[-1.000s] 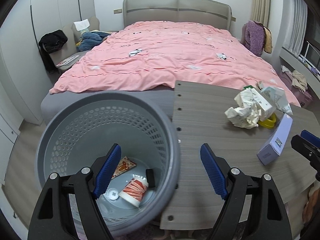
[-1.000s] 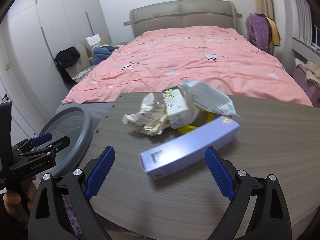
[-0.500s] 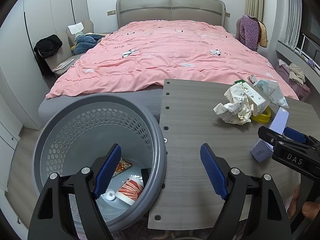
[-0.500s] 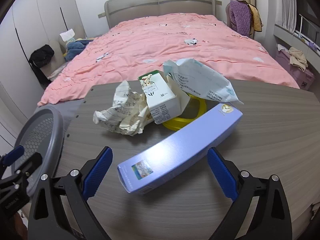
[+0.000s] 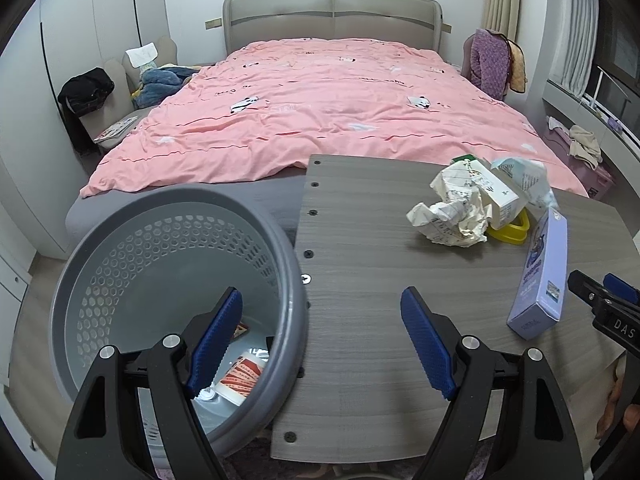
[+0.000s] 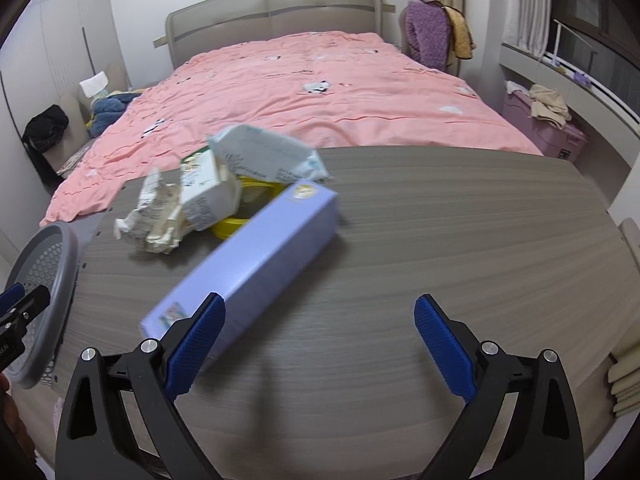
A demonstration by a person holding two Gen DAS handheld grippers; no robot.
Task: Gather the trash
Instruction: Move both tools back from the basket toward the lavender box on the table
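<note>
A grey perforated trash basket (image 5: 120, 240) stands left of the wooden table (image 5: 360, 280) and holds a red-and-white cup (image 5: 240, 376) and a wrapper. On the table lie a long lavender box (image 6: 256, 264), crumpled paper (image 6: 156, 220), a white carton (image 6: 208, 196), a white plastic bag (image 6: 264, 160) and a yellow ring (image 6: 240, 220). My left gripper (image 5: 320, 344) is open and empty, straddling the basket rim and table edge. My right gripper (image 6: 320, 344) is open and empty, its left finger beside the box's near end.
A bed with a pink cover (image 5: 320, 108) lies behind the table. A chair with clothes (image 5: 100, 92) stands at the far left. A purple-draped chair (image 6: 432, 36) and a pink storage box (image 6: 544, 128) stand at the right. The basket rim (image 6: 60, 260) shows at the right view's left edge.
My right gripper has moved forward and right; the lavender box now lies by its left finger instead of between the fingers. My left gripper has shifted slightly, still over the basket rim.
</note>
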